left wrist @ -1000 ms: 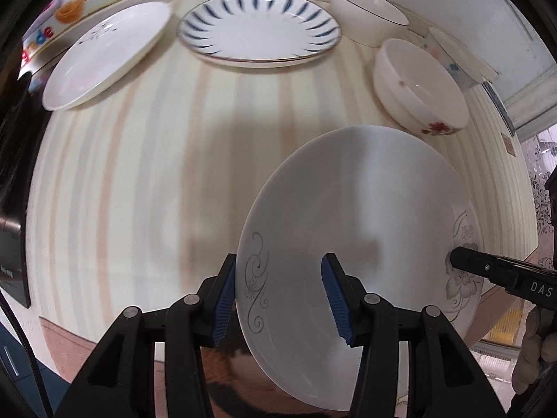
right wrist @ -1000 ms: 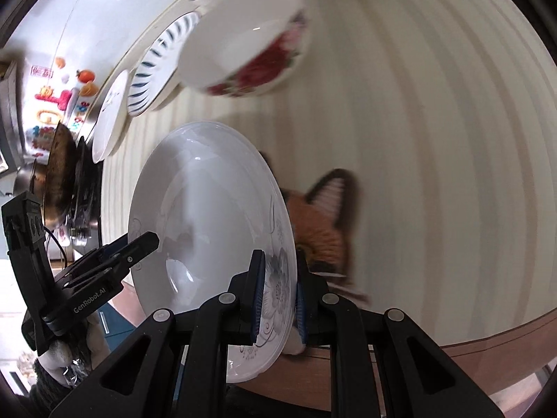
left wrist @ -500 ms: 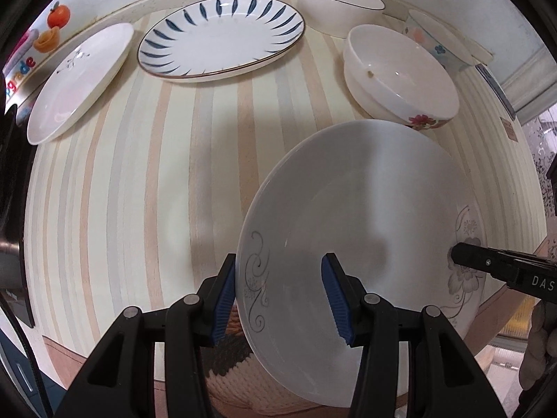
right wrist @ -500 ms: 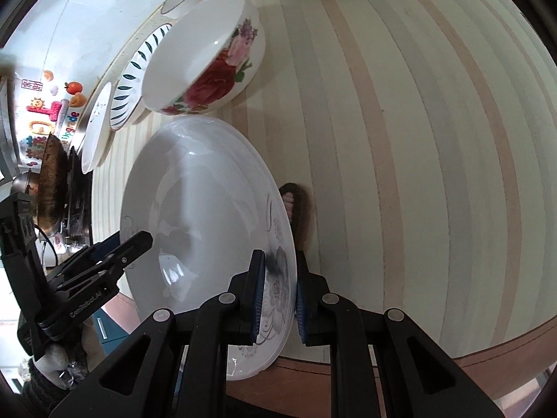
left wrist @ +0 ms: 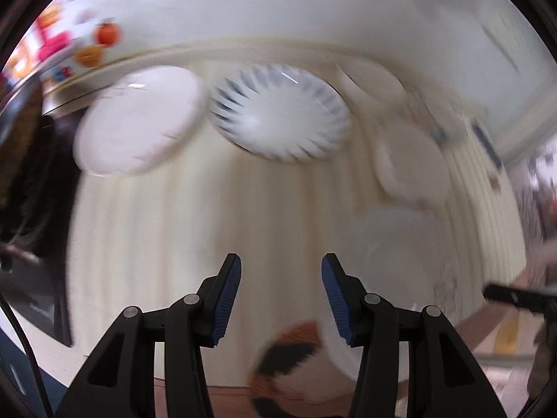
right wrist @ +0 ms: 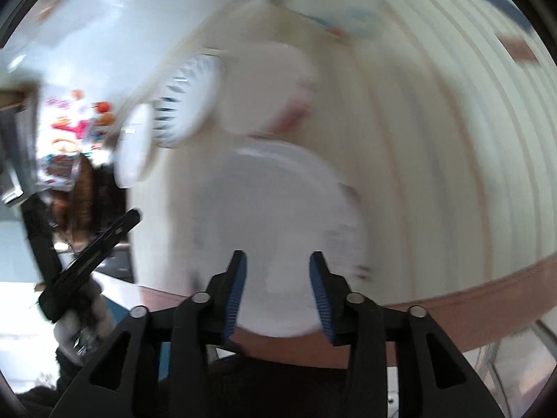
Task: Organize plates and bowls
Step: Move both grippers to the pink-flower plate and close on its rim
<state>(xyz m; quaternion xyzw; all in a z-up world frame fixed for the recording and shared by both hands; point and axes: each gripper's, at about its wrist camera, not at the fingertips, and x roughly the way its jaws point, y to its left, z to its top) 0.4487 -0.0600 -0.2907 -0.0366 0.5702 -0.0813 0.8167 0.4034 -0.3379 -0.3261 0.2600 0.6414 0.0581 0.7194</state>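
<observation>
Motion-blurred white plate, round and glossy with a faint grey rim motif, lies flat at the near edge of the cream striped surface, while the left gripper and right gripper hover wide apart, holding nothing.

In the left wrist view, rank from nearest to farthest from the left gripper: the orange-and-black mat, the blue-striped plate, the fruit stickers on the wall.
From the left gripper:
1. Orange-and-black mat: just below the fingertips, at the table's near edge.
2. Blue-striped plate: straight ahead, at the far side of the table.
3. Fruit stickers: on the wall behind the table, upper left.
The view is motion-blurred, but this order is plain.
</observation>
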